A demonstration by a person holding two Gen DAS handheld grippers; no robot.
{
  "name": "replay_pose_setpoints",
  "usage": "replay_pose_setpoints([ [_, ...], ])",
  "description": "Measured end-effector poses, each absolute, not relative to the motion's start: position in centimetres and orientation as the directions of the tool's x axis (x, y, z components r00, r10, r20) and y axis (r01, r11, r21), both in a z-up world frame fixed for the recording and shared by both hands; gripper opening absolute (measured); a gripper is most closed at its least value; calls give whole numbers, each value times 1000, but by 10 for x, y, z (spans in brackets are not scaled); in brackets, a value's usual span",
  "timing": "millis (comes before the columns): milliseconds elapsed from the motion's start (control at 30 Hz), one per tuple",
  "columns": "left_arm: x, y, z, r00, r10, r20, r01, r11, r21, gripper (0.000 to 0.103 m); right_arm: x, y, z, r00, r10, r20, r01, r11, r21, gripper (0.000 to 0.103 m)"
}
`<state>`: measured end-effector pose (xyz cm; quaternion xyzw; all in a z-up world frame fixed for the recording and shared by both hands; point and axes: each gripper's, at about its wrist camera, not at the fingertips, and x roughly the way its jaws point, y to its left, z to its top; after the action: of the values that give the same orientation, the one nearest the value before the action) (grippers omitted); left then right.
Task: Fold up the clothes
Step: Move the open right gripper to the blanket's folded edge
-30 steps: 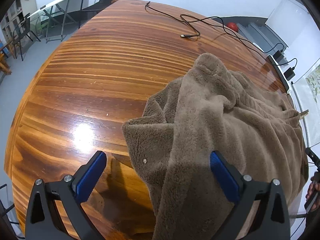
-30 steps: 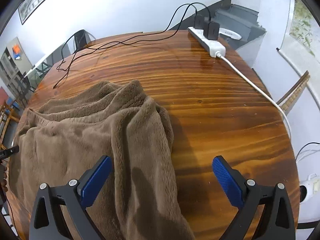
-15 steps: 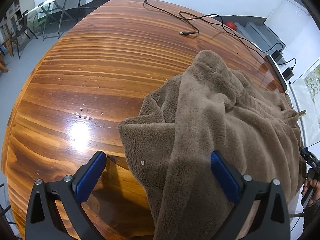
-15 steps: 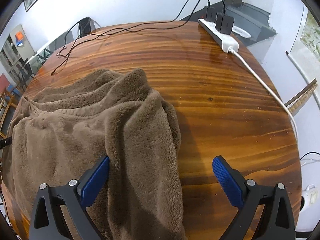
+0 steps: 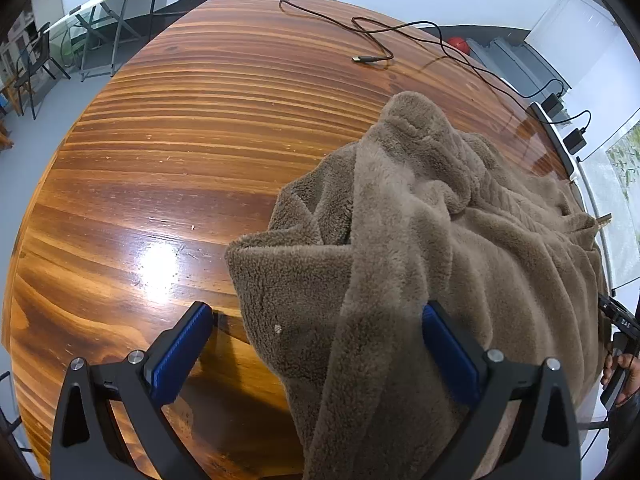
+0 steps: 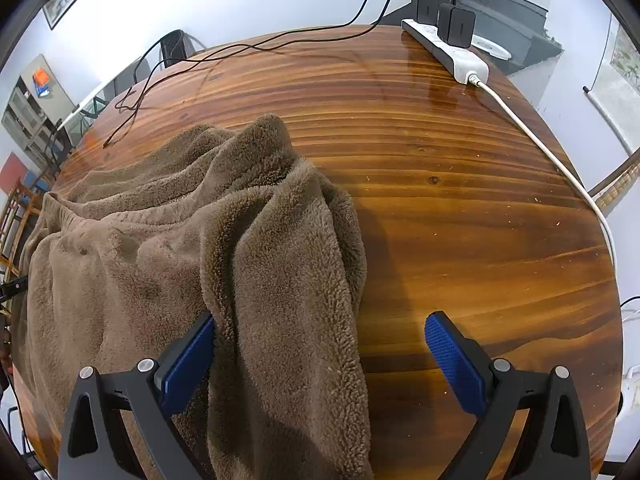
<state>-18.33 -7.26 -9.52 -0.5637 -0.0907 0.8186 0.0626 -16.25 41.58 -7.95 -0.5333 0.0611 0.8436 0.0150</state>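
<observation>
My left gripper [image 5: 312, 344] is spread wide over the near edge of the brown fleece [image 5: 420, 260], nothing pinched yet; one flap drapes btwn the fingers, prob so I can close on it. My right gripper [image 6: 318, 354] is also wide, straddling the fleece's right-hand fold, w/ the left finger [image 6: 188, 360] touching the pile. The fleece lies bunched on the wooden table [image 6: 460, 208], near edge hanging toward me, still unfolded I'd say. Beyond the fleece: a loose black cable [image 5: 372, 46], and far right of it a white power strip [image 6: 448, 50] w/ chargers, well apart, out of the way.
</observation>
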Motion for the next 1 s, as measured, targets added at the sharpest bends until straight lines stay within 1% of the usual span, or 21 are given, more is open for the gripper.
replay_pose_setpoints([
  [233, -184, -64, -91, -380, 156, -912, -25, -987, -159, 103, -163, 413, -80, -428, -28, -903, -87, -994, 72, 102],
  [333, -185, -63, -92, -382, 155, -911, -25, -987, -158, 103, -163, 411, -79, -426, -13, -905, -93, -994, 58, 102],
  [433, -186, -63, -93, -383, 159, -910, -19, -986, -165, 103, -164, 405, -76, -413, 35, -910, -105, -994, 9, 102],
  [633, -187, -63, -93, -383, 150, -912, -25, -988, -152, 103, -167, 386, -68, -418, 150, -896, -70, -989, -133, 102],
  [1000, -187, -61, -94, -384, 153, -910, -22, -987, -157, 103, -170, 373, -65, -414, 245, -877, -46, -968, -249, 102],
])
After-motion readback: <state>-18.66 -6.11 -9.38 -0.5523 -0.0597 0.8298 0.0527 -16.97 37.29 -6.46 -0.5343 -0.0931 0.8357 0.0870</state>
